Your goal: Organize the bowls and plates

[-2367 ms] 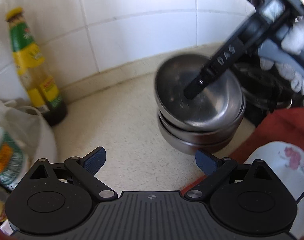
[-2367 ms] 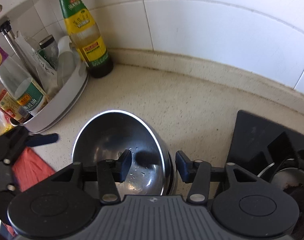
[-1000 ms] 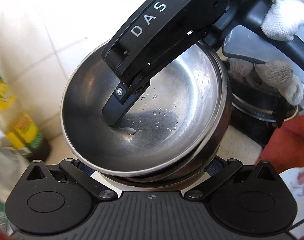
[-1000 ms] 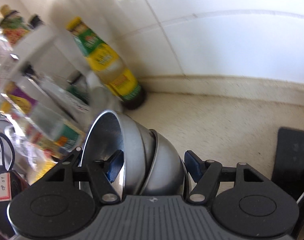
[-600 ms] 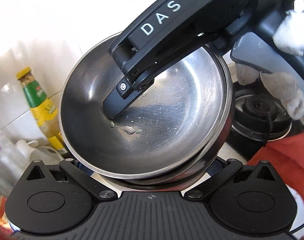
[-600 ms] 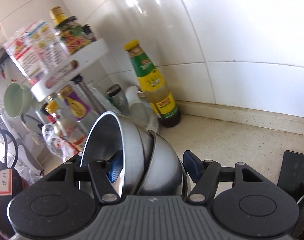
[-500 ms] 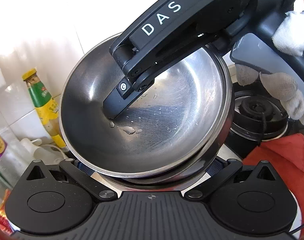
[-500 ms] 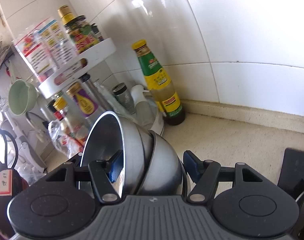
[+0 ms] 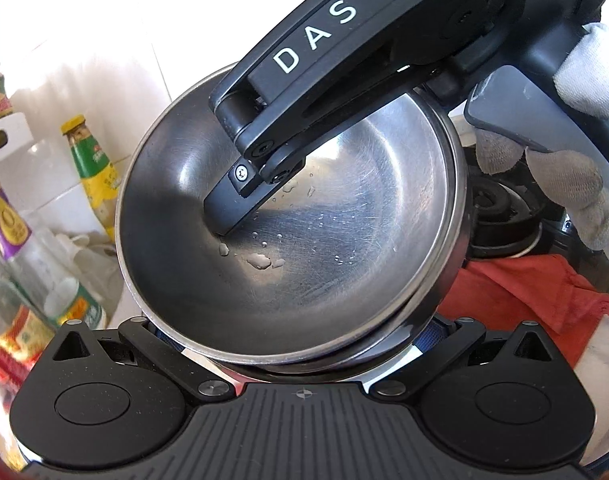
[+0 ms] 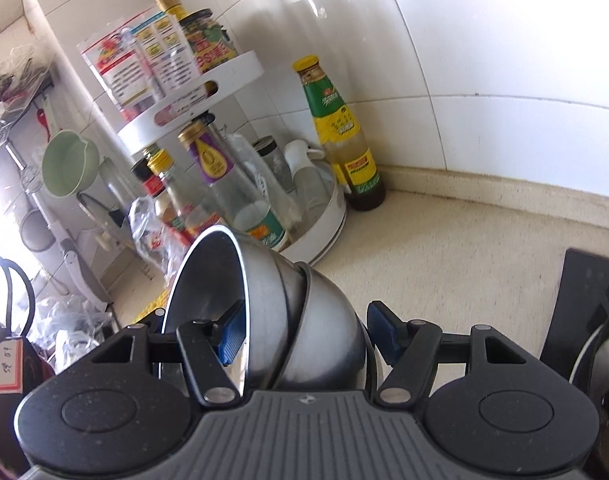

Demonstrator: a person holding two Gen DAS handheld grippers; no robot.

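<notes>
the stack of steel bowls is off the worktop, tipped on its side and carried between both tools. the right tool pinches the stack: its left pad sits inside the top bowl, against the wall, and the right pad presses the outer wall of the lowest bowl. in the left wrist view that same finger reaches down into the wet bowl, with a gloved hand behind it. the left tool stands spread wide around the underside of the stack, its pads mostly hidden under the rims, so contact cannot be told. near the tiled wall stand a green-labelled sauce bottle and a white two-tier rack of condiments; a red cloth lies by the stove
</notes>
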